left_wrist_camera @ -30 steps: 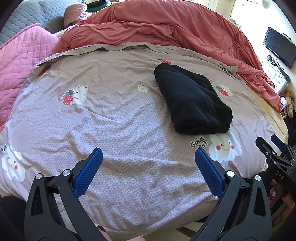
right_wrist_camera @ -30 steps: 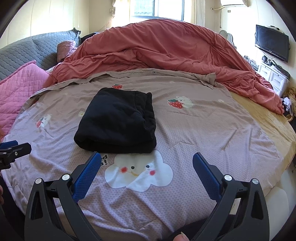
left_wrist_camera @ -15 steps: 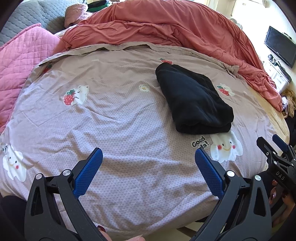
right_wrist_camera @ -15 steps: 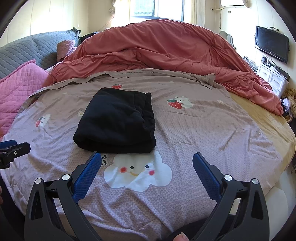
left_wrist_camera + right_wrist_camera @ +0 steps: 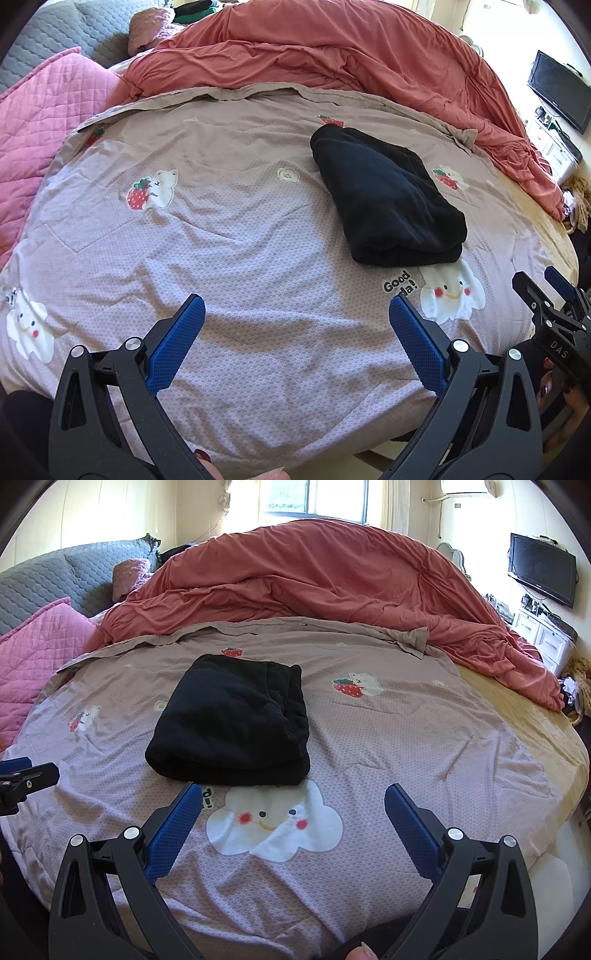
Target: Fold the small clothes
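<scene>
A black garment [image 5: 384, 199] lies folded into a thick rectangle on the mauve printed sheet [image 5: 236, 236]; the right wrist view shows the black garment [image 5: 232, 720] straight ahead, just beyond the fingertips. My left gripper [image 5: 295, 306] hovers open over bare sheet, with the garment ahead and to its right. My right gripper [image 5: 291, 794] is open too, empty, above a white cloud print [image 5: 273, 823]. Each gripper shows at the edge of the other's view: the right gripper [image 5: 554, 306] and the left gripper [image 5: 22, 779].
A bunched coral duvet [image 5: 332, 587] fills the far side of the bed. Pink quilted pillows [image 5: 40, 122] and a grey headboard [image 5: 59, 576] are at the left. A TV [image 5: 541, 572] and white drawers [image 5: 543, 638] stand at the right, beside the tan mattress edge [image 5: 535, 723].
Both grippers stay open and nearly still. The views have shifted very slightly, with the garment drifting a little lower in the left wrist view.
</scene>
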Demonstrator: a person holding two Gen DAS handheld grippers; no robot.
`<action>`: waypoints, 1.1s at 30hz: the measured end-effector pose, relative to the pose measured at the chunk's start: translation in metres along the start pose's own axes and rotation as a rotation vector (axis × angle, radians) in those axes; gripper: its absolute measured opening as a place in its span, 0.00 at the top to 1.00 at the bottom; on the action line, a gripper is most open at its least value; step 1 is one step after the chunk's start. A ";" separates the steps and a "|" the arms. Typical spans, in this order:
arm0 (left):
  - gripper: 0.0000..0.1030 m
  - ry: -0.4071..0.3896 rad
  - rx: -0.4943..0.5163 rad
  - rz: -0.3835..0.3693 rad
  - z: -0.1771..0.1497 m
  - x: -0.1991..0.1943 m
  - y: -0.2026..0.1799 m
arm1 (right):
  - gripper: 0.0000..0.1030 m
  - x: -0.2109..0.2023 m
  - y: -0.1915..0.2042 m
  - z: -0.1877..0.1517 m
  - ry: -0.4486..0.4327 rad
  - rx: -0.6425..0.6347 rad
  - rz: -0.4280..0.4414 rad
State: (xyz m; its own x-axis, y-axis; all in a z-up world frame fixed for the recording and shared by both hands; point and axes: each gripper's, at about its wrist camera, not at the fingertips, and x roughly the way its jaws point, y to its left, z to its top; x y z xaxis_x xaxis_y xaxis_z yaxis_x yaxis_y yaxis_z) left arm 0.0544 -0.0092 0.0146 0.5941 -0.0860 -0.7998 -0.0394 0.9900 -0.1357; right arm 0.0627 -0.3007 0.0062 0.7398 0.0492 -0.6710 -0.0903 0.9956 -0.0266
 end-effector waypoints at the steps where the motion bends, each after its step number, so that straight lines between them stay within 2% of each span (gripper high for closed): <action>1: 0.09 0.002 0.000 -0.001 0.000 0.000 0.000 | 0.04 0.000 -0.001 0.000 0.000 0.000 0.000; 18: 0.09 0.016 0.004 -0.008 -0.003 0.003 0.001 | 0.04 0.000 -0.005 0.001 0.000 -0.001 -0.008; 23: 0.09 0.028 -0.009 -0.055 -0.002 0.004 0.006 | 0.05 -0.003 -0.013 0.003 -0.015 0.024 -0.021; 25: 0.09 0.040 -0.039 -0.105 -0.001 0.006 0.014 | 0.05 -0.010 -0.028 0.007 -0.045 0.085 -0.039; 29: 0.09 0.052 -0.103 -0.093 0.004 0.010 0.047 | 0.05 -0.032 -0.082 0.016 -0.114 0.229 -0.109; 32: 0.09 0.047 -0.236 -0.084 0.015 0.010 0.103 | 0.05 -0.052 -0.146 0.012 -0.151 0.325 -0.245; 33: 0.09 0.025 -0.294 -0.043 0.020 0.007 0.131 | 0.05 -0.059 -0.180 0.005 -0.153 0.378 -0.310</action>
State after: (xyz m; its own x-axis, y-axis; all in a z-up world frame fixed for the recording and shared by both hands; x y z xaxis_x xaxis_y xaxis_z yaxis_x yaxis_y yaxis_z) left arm 0.0696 0.1219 0.0032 0.5805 -0.1330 -0.8033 -0.2477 0.9110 -0.3298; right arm 0.0387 -0.4820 0.0538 0.7851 -0.2699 -0.5575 0.3753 0.9233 0.0814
